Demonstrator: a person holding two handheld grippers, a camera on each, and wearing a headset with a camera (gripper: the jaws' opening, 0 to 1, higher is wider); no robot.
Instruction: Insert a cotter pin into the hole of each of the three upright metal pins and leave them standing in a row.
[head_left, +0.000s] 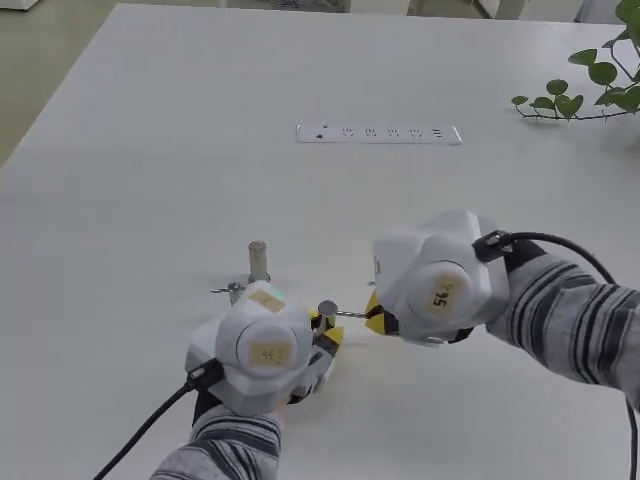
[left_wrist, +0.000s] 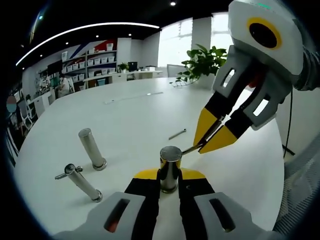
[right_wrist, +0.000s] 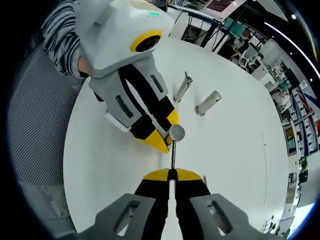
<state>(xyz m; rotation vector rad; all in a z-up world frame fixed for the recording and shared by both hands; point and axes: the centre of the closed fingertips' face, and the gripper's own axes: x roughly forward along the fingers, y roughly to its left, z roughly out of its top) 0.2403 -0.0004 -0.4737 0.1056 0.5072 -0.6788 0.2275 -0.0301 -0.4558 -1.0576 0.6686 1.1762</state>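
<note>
Insertion of the second cotter pin looks to be the step in hand. The left tongs (left_wrist: 170, 176) are closed narrow on the lower shaft of an upright metal pin (left_wrist: 170, 159), which stands on the desk (head_left: 150, 160) with its flat cap clear above the yellow tips. The right tongs (right_wrist: 172, 174) are pinched tight on the tail of a cotter pin (right_wrist: 173, 152) and hold it level, pointed straight at that metal pin. Its free end meets the shaft just under the cap. Whether it has entered the hole or only touches the side I cannot tell, since the hole is too small to make out.

Near by, to the left in the left gripper view, stands a finished pin (left_wrist: 82, 182) with a fitted cotter (left_wrist: 64, 174) through its top. Just beyond it is a bare pin (left_wrist: 92, 149) with nothing in it. A spare cotter pin (left_wrist: 177, 134) lies flat on the desk behind the right tongs' tips.

By my judgement one of three is done, one is under way and one is waiting. The next move calls for a straight push along the cotter pin's own line while the left tongs stop the metal pin from turning or tipping. At any angle the thin wire may skid off the round shaft or bend. After that, the spare wants picking up for the bare pin.
</note>
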